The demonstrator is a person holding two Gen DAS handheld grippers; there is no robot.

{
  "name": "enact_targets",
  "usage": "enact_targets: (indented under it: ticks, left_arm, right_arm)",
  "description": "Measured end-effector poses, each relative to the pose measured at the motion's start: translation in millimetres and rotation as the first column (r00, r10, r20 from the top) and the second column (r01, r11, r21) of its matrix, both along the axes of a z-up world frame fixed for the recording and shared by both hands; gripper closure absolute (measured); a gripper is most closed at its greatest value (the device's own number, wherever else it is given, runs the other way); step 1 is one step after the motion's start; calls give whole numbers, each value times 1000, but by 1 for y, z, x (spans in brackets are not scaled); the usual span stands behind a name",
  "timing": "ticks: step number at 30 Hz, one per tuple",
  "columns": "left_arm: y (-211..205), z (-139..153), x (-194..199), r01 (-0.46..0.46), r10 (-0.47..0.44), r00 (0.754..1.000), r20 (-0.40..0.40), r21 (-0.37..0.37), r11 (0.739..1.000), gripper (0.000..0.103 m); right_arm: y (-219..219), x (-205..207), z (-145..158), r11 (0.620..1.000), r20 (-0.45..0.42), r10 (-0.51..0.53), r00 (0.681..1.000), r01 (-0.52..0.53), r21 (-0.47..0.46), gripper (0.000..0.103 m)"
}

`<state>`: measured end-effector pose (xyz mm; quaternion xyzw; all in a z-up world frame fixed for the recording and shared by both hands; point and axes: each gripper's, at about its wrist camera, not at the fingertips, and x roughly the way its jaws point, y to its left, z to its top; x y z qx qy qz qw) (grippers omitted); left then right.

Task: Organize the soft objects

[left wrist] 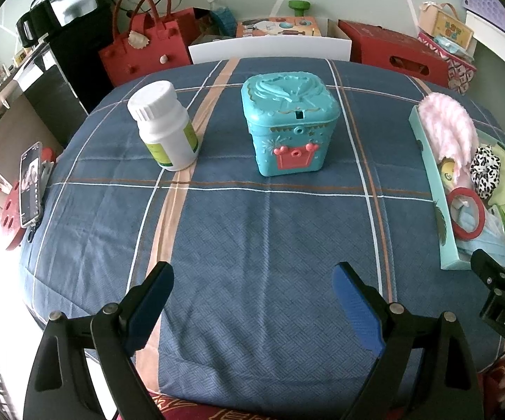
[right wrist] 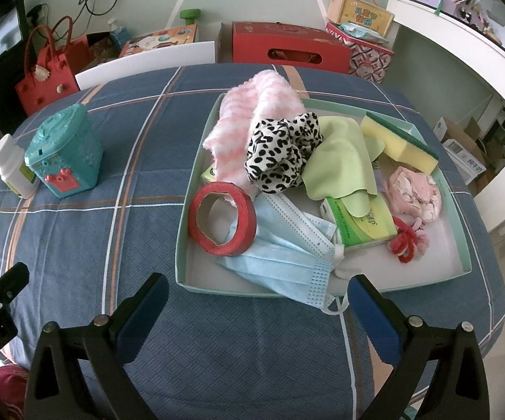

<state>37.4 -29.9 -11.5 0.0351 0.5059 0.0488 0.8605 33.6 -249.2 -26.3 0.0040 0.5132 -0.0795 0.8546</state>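
My right gripper (right wrist: 252,301) and left gripper (left wrist: 252,290) hover with fingers apart, holding nothing. The soft things, mask (right wrist: 280,262), scrunchie (right wrist: 280,154), cloth (right wrist: 343,161), already sit heaped in the tray (right wrist: 182,245); only a bottle (left wrist: 165,126) and teal box (left wrist: 287,122) stand on the worktop (left wrist: 252,227).

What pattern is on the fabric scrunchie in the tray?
White fabric scrunchie with black leopard-style spots; clearest in the right wrist view.

Bottle (left wrist: 164,126) left of box (left wrist: 289,126); tray (right wrist: 196,210) right.
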Motion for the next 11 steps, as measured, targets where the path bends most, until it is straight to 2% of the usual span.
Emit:
enact_targets:
  ticks: [11]
  left_arm:
    - [1, 2, -1, -9, 9, 1000, 14, 9, 1000, 11]
  right_arm:
    - [0, 0, 0, 1000, -1, 1, 1000, -1, 0, 0]
